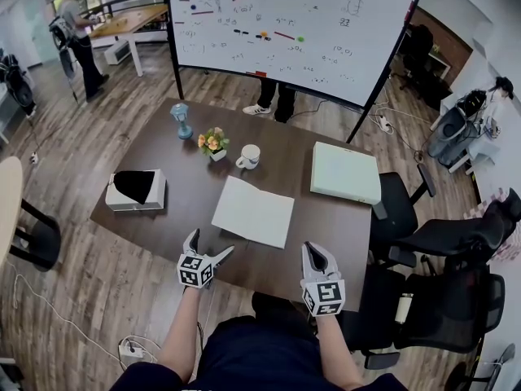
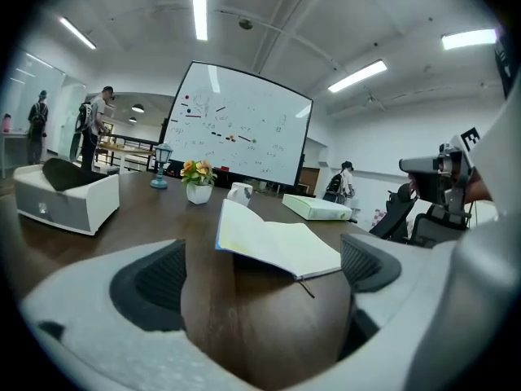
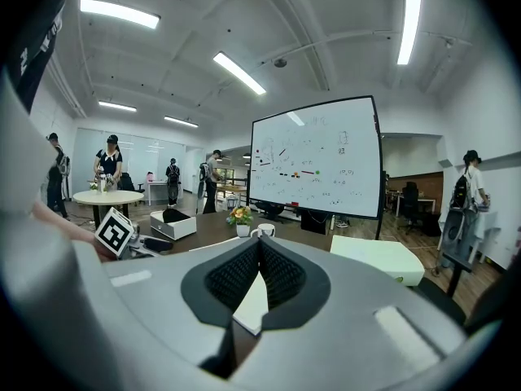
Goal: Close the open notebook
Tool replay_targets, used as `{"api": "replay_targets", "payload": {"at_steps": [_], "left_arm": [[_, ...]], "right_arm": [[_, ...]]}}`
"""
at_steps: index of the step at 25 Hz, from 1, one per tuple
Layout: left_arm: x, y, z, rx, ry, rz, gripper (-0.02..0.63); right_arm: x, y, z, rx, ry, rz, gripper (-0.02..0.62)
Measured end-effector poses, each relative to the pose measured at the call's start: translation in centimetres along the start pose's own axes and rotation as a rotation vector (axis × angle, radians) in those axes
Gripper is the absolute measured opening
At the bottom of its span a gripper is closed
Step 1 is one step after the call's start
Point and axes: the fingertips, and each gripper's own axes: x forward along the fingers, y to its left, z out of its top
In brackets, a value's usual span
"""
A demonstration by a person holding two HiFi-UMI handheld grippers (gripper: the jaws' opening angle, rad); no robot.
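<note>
The notebook [image 1: 253, 211] lies open on the dark wooden table [image 1: 163, 226], its white pages up, in the middle near the front. In the left gripper view the notebook [image 2: 277, 243] has its left page raised a little and a thin ribbon hanging at its near edge. My left gripper [image 1: 212, 244] hovers at the table's front edge, just short of the notebook's near left corner. Its jaws stand wide open [image 2: 264, 279] with only table between them. My right gripper [image 1: 314, 252] is shut at the front right, nothing in it, and the notebook [image 3: 251, 301] shows below its closed pads [image 3: 259, 247].
Behind the notebook stand a white mug [image 1: 249, 156], a small flower pot [image 1: 213, 143] and a blue lantern [image 1: 181, 120]. A white box with a black thing in it [image 1: 136, 190] sits left, a flat pale box [image 1: 345, 172] right. Black office chairs [image 1: 440, 235] crowd the right side.
</note>
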Motion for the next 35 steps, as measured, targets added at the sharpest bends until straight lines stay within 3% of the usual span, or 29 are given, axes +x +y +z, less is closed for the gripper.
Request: {"api": "replay_targets", "payload": {"at_steps": [21,35], "left_arm": [[4.6,-0.1,-2.3,-0.119,0.066,-0.111,0.6],[4.8,-1.9,-1.8,-0.094,0.072,-0.173,0.6]], "right_arm": [[0.0,-1.1,-0.4,-0.003,0.011,-0.019,0.008],[0.3,-1.5,0.3,0.009,0.014,-0.025,0.008]]}}
